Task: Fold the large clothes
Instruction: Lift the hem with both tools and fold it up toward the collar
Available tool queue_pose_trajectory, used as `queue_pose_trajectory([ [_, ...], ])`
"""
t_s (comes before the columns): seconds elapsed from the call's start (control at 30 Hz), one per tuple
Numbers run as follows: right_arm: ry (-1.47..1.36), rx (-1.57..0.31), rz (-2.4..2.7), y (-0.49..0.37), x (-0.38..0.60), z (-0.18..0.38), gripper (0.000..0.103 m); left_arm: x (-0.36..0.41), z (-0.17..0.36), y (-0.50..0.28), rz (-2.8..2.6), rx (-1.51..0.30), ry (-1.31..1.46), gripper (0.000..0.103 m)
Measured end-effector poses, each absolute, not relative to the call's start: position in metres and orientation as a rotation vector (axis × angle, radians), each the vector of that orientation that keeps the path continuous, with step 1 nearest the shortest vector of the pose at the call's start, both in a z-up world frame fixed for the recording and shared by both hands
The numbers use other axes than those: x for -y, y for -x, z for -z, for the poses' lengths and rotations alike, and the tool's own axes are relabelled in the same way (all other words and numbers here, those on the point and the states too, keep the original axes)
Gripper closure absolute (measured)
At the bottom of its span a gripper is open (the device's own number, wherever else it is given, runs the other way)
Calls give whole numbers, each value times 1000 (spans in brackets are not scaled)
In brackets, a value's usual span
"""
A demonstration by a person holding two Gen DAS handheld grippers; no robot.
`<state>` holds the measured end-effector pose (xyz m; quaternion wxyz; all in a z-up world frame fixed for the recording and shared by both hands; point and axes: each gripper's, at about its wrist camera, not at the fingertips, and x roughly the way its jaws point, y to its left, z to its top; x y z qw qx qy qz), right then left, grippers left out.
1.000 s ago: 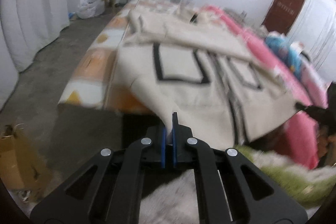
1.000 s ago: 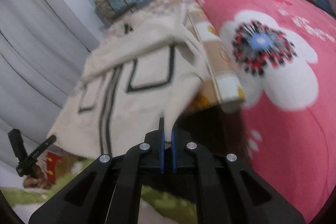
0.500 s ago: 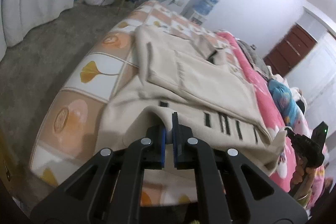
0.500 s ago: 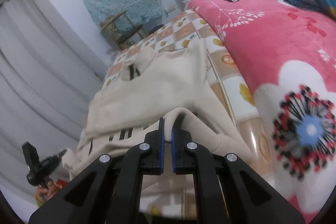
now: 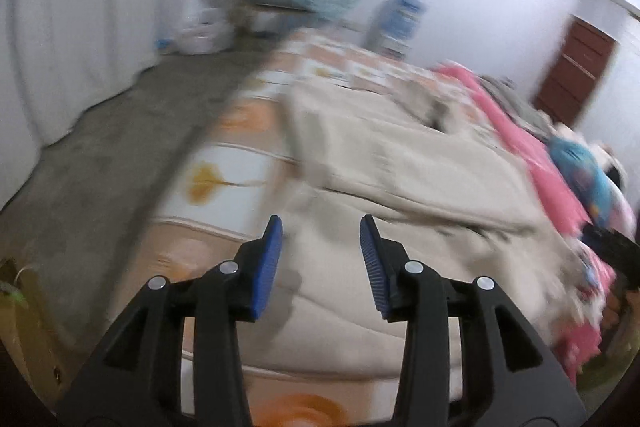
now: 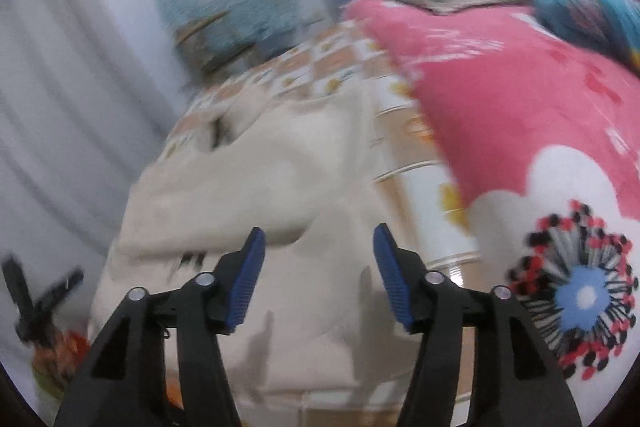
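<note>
A large cream garment (image 5: 400, 187) lies folded over on the bed, its lower part doubled up onto the upper part. It also shows in the right wrist view (image 6: 280, 195). My left gripper (image 5: 321, 235) is open and empty just above the garment's near left edge. My right gripper (image 6: 319, 247) is open and empty above its near right edge. The left gripper also shows at the far left of the right wrist view (image 6: 36, 291). Both views are blurred.
The bed has an orange and white patterned sheet (image 5: 224, 179) and a pink flowered blanket (image 6: 520, 115) on the right. A blue bundle (image 6: 588, 11) lies on the blanket. A brown door (image 5: 576, 67), white curtains (image 5: 60, 27), a water dispenser (image 5: 400, 23) and grey floor (image 5: 100, 155) surround the bed.
Both grippers carried the garment's lower edge up and over onto the bed, then opened and let it go. The cloth now lies doubled.
</note>
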<state>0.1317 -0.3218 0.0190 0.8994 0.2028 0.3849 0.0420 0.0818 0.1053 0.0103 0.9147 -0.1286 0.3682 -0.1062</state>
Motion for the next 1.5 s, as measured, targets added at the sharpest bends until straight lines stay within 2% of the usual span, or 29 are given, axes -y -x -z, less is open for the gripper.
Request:
queue_pose_trajectory([
  [0.2,-73,-929,-160,-151,237,2,43,-15,2,-86,500,-839,196,63],
  [0.37,-90,-1016,-176,-168,226,27,43,32,19,-95,567,-881,107,63],
  [0.43,-75,-1014,-165,-168,225,31,48,41,31,-101,538,-907,68,64],
  [0.47,-41,-1012,-148,-167,223,31,59,42,34,-101,524,-903,59,68],
  [0.5,-36,-1007,-151,-165,223,29,77,42,34,-99,518,-892,53,76],
  [0.53,-44,-1007,-166,-165,223,29,87,44,33,-98,516,-880,42,82],
  [0.57,-48,-1006,-176,-164,223,29,97,46,32,-96,510,-869,23,94],
  [0.6,-48,-1004,-174,-163,223,28,98,49,30,-94,503,-852,-5,98],
  [0.77,-56,-850,-148,-150,226,-16,99,50,-19,-78,472,-640,-87,99],
  [0.83,-63,-789,-135,-151,228,-29,99,52,-22,-85,449,-614,-95,98],
  [1.03,-90,-906,-119,-187,228,30,99,68,27,-116,392,-721,-154,98],
  [1.17,-90,-885,-113,-185,229,32,99,71,32,-114,372,-701,-194,97],
  [1.3,-76,-859,-114,-179,226,32,99,65,36,-116,363,-703,-163,90],
  [1.5,-60,-851,-120,-183,229,35,99,32,17,-103,315,-681,-119,90],
])
